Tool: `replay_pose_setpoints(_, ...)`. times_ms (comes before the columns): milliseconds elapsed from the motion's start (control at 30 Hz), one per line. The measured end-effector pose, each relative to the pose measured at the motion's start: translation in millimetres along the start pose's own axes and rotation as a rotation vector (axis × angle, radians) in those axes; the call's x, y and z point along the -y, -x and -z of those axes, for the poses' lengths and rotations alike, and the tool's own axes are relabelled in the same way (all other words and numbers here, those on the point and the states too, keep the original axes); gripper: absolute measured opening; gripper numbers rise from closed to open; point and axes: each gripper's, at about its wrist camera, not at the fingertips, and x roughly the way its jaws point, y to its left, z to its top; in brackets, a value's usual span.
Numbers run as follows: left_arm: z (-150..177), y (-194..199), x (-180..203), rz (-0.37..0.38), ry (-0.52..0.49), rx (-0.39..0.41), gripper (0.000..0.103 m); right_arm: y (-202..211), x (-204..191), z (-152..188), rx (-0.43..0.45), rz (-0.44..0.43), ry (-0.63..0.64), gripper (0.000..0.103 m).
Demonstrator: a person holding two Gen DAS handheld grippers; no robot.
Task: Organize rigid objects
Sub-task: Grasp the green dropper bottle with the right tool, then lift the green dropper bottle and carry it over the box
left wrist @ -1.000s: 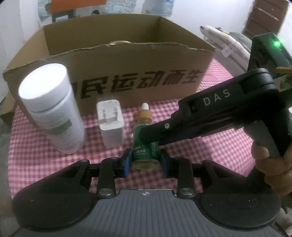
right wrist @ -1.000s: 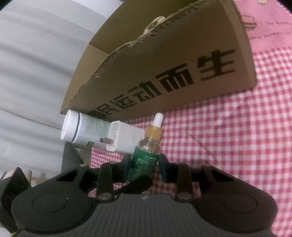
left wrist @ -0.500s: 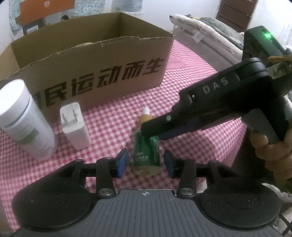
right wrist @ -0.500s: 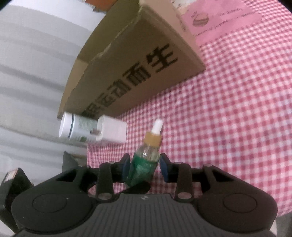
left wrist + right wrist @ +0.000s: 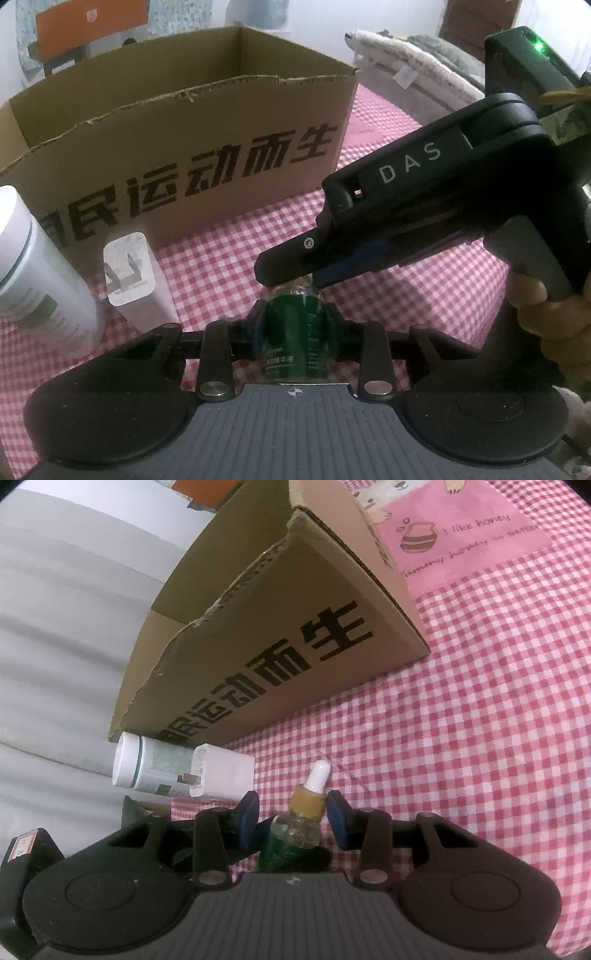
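Note:
A green dropper bottle (image 5: 293,332) with a tan collar and white bulb (image 5: 318,775) stands upright on the checked cloth. My left gripper (image 5: 293,325) is closing, and its blue pads press on the bottle's green body. My right gripper (image 5: 291,812) comes in from the right in the left wrist view, its black fingers (image 5: 284,266) over the bottle's top and hiding the cap there. Its jaws are opening: the blue pads stand a little off either side of the tan collar. A hand (image 5: 546,317) holds the right tool.
A white pill bottle (image 5: 40,280) and a white plug charger (image 5: 133,273) stand left of the dropper bottle. Behind them is an open cardboard box (image 5: 184,129) with black lettering. The red checked cloth (image 5: 480,738) stretches to the right, with a pink printed patch (image 5: 461,528) beyond.
My left jaws parted from the dropper bottle, then shut on it again lower down. My right jaws, shut on the bottle before, have spread off it. Both views turned slightly.

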Motion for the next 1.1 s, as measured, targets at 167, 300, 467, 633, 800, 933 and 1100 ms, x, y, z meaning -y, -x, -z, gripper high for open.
replay_pose_setpoints(167, 1, 14, 5, -0.003, -0.046, 0.093, 0.031, 13, 0, 2, 0.031, -0.03, 0.007, 0.039)
replay_pose_setpoints(300, 1, 30, 13, -0.006, -0.111, 0.208, 0.031, 38, -17, 3, 0.105, -0.017, 0.095, 0.032)
replay_pose_setpoints(467, 2, 35, 20, -0.003, -0.153, 0.305, 0.031, 60, -62, 16, 0.222, 0.082, 0.361, 0.023)
replay_pose_setpoints(633, 11, 26, 29, -0.017, -0.172, 0.282, 0.031, 52, -81, 34, 0.241, 0.183, 0.506, 0.022)
replay_pose_setpoints(800, 16, 24, 35, -0.056, -0.19, 0.25, 0.031, 46, -75, 37, 0.216, 0.21, 0.503, 0.022)
replay_pose_setpoints(933, 17, 27, 36, -0.063, -0.196, 0.252, 0.031, 47, -76, 40, 0.21, 0.222, 0.516, 0.022)
replay_pose_setpoints(1100, 21, 28, 38, -0.079, -0.206, 0.257, 0.031, 46, -76, 43, 0.206, 0.22, 0.534, 0.022)
